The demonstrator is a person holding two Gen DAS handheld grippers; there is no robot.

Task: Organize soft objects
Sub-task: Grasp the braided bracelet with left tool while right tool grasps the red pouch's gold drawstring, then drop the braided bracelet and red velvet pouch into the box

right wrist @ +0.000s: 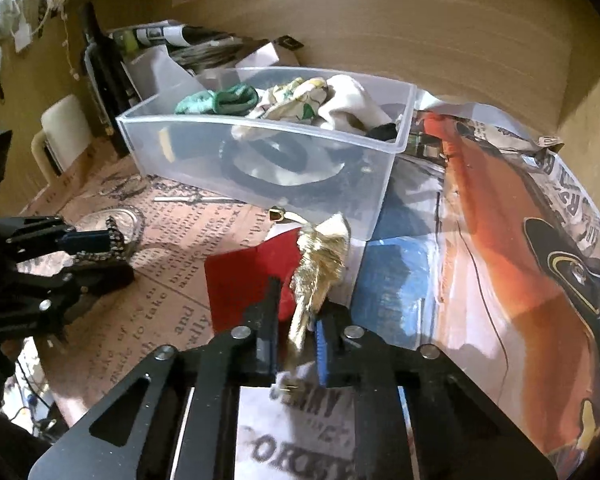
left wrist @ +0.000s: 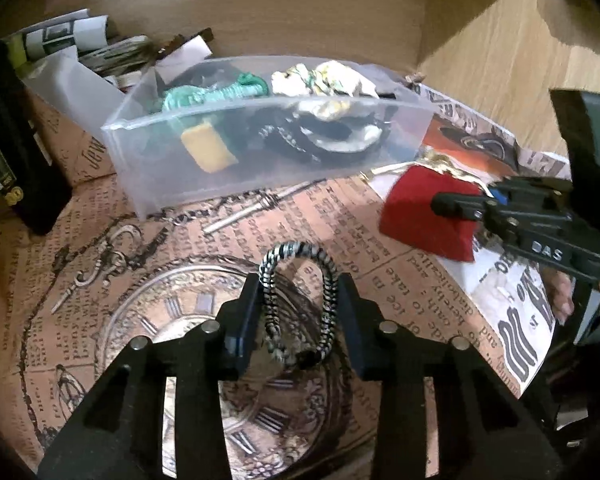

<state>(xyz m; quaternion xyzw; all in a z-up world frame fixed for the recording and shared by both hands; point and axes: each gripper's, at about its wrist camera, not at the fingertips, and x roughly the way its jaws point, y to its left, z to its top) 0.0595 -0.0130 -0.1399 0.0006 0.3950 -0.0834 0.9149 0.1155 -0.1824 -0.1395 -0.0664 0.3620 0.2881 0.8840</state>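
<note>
My left gripper is shut on a black-and-white braided hair tie, held above the paper-covered table; it also shows in the right wrist view. My right gripper is shut on the gold ribbon of a red cloth pouch, which rests on the table; the pouch also shows in the left wrist view. A clear plastic bin behind them holds a green scrunchie, patterned cloth, a yellow piece and black bands.
Printed newspaper sheets cover the table. Rolled papers and a cardboard box stand behind the bin at the left. A dark book-like object stands far left. Wooden walls close the back and right.
</note>
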